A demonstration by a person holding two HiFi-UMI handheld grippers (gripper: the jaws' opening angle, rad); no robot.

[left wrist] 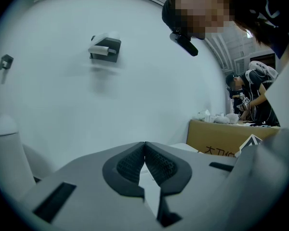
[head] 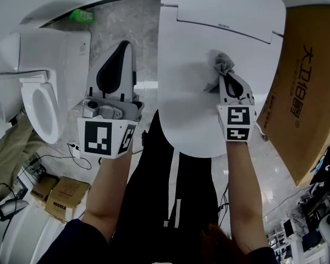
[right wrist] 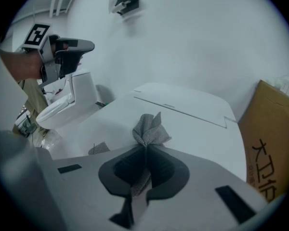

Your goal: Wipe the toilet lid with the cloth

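Left gripper (head: 122, 47) held between a second toilet (head: 41, 100) and the toilet lid (head: 190, 114), jaws pressed together tip to tip with nothing between them. Further right, on the upper middle of the closed white lid, grey cloth (head: 222, 64) bunched and pinched in the right gripper (head: 224, 77), jaws clamped tight on its folds. At far right, cardboard box (head: 305, 87) just beside the lid.

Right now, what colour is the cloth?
Grey; the cloth shows best in the right gripper view.
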